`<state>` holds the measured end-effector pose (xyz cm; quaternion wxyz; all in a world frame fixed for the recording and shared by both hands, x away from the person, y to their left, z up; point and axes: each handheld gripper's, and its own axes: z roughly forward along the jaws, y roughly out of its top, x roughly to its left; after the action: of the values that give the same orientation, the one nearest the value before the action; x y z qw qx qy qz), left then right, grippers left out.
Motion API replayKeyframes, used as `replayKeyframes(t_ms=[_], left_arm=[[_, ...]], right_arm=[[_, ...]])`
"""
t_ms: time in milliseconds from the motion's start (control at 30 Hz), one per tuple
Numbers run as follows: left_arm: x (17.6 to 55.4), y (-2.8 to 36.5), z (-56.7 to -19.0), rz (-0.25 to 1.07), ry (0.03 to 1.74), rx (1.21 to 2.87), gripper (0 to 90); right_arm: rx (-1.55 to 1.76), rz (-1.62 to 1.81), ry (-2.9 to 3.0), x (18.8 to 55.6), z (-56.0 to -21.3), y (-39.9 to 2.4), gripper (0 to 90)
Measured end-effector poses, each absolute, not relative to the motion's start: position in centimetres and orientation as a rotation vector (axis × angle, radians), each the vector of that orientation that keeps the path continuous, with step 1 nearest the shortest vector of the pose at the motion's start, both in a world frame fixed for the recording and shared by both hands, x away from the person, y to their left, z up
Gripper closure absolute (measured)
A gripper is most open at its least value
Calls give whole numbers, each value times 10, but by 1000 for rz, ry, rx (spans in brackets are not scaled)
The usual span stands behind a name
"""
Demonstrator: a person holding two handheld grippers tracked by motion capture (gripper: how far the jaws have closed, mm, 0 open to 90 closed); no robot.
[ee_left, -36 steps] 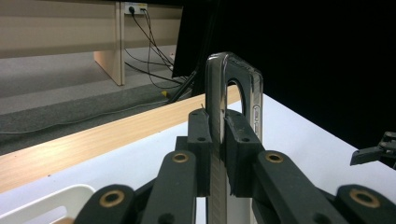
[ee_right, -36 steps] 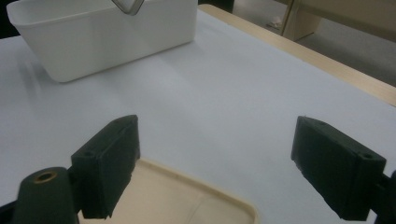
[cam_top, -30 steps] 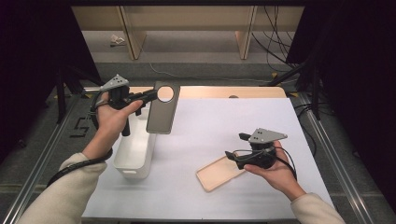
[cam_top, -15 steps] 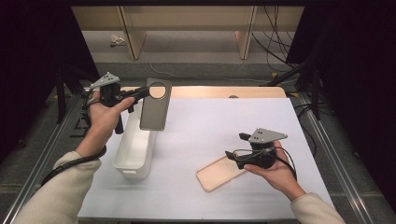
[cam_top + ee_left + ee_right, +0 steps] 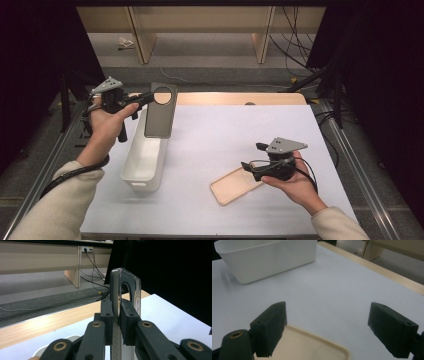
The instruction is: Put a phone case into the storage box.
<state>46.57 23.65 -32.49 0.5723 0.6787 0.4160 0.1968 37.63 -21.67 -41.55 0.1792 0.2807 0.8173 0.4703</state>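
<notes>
The dark grey, glossy phone case with a round camera cutout point(image 5: 160, 111) hangs upright at ten o'clock on the table, above the far end of the white rectangular plastic bin point(image 5: 145, 159). The left gripper point(image 5: 150, 96) is clenched on its top edge. Since a second ago the case has shifted left, toward nine o'clock. The right gripper point(image 5: 247, 168) rests released over the beige phone case point(image 5: 232, 184) at five o'clock. White tabletop point(image 5: 225, 130) lies open between them.
</notes>
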Motion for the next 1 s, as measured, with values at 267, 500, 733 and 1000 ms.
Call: replayKeyframes(t_ms=[267,500,733,1000], left_arm=[[467,241,-322,485,975,1594,816],[469,246,-320,500,973,1593,816],[473,251,-320,507,985,1588,816],[478,256,-323,516,997,1584,816]], right_arm=[[790,1330,2314,377,-416,-216,164],[793,1331,2314,377,-416,-217,164],[796,1333,2313,377,-416,-217,164],[798,1332,2313,377,-416,-217,164]])
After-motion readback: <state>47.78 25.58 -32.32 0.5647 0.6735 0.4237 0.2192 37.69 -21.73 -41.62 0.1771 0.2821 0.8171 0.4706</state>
